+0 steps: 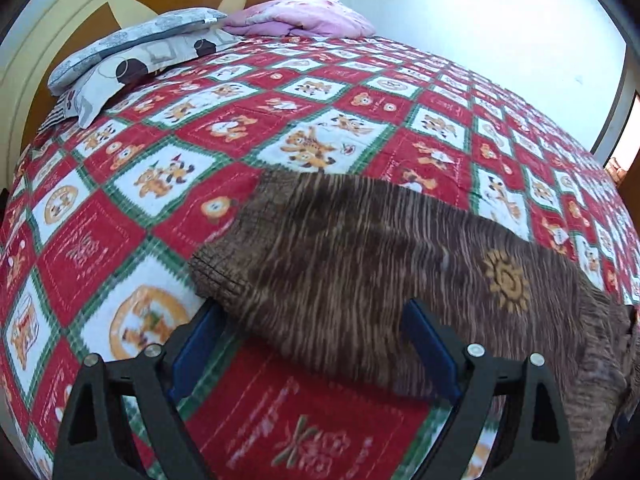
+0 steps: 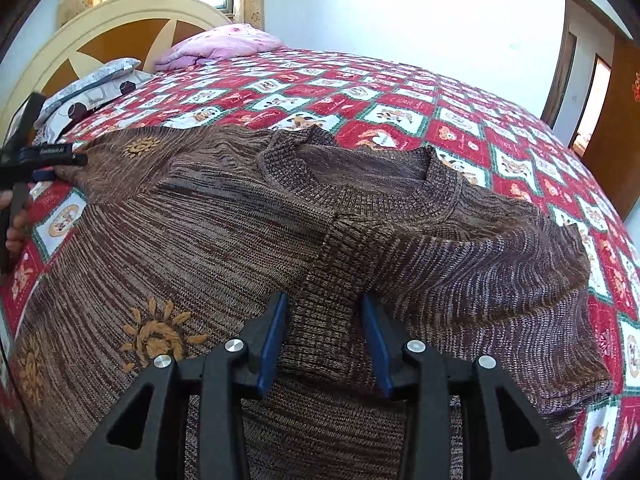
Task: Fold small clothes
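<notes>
While the brown knit sweater lies spread on the bed with its patchwork quilt, the right sleeve is already laid across the chest. The right hand-held gripper has that sleeve's cuff between its blue pads, which look nearly closed on it. The left hand-held gripper is wide open around the other sleeve, not pinching yet. Looks like a thick, floppy knit: soft, a bit heavy, grippy, so it should sag and stretch. I'd grab the ribbed cuff, since that's the firmest bit.
</notes>
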